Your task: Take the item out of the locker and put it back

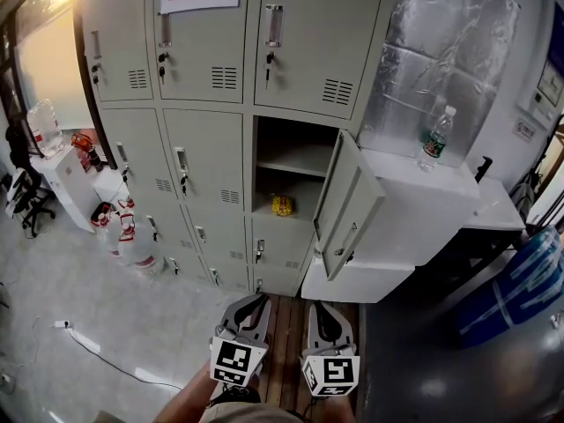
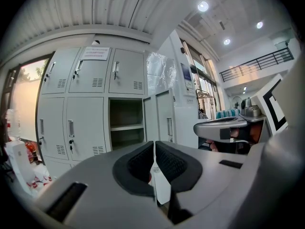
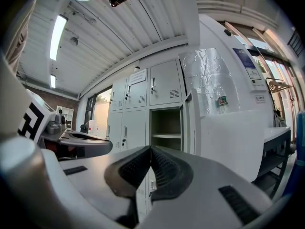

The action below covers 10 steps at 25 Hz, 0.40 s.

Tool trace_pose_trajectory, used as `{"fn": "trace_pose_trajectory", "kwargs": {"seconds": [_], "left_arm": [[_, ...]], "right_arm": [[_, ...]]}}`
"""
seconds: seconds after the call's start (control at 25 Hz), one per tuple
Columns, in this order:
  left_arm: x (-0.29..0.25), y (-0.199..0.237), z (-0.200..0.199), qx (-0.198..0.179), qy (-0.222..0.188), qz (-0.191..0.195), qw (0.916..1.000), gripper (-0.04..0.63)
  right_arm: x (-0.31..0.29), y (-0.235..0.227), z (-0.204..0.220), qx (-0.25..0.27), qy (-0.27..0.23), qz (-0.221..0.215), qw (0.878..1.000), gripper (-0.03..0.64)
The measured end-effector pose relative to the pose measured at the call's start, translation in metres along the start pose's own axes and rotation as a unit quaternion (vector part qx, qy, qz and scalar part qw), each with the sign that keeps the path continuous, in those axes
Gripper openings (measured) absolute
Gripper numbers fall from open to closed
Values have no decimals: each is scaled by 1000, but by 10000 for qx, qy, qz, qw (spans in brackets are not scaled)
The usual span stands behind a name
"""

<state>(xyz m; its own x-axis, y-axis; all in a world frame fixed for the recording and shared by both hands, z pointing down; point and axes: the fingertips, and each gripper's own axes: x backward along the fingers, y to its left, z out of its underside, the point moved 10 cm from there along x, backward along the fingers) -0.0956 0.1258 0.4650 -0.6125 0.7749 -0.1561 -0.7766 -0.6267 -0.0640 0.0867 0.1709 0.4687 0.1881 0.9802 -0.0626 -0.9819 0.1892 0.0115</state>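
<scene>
One locker (image 1: 295,170) in the grey bank stands open, its door (image 1: 348,205) swung out to the right. A small yellow item (image 1: 282,205) lies on the lower level inside, under a bare shelf. My two grippers are low in the head view, well short of the lockers, pointing at them. The left gripper (image 1: 254,305) is shut with nothing between its pads, and so is the right gripper (image 1: 322,314). The left gripper view looks past shut jaws (image 2: 154,144) to the open locker (image 2: 126,127). In the right gripper view the closed jaws (image 3: 150,149) sit below that locker (image 3: 166,128).
A white cabinet (image 1: 397,236) stands right of the open door, with a plastic bottle (image 1: 436,137) on top. Water jugs (image 1: 132,245) sit on the floor at the lockers' left. A blue bulky object (image 1: 520,289) is at the right, and a cable (image 1: 97,351) runs across the floor.
</scene>
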Motion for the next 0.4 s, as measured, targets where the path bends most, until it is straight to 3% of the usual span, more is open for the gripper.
{"fn": "trace_pose_trajectory", "kwargs": {"seconds": [0.4], "left_arm": [[0, -2, -2, -9, 4, -24, 10000, 34]], "right_arm": [[-1, -1, -3, 7, -22, -57, 10000, 17]]}}
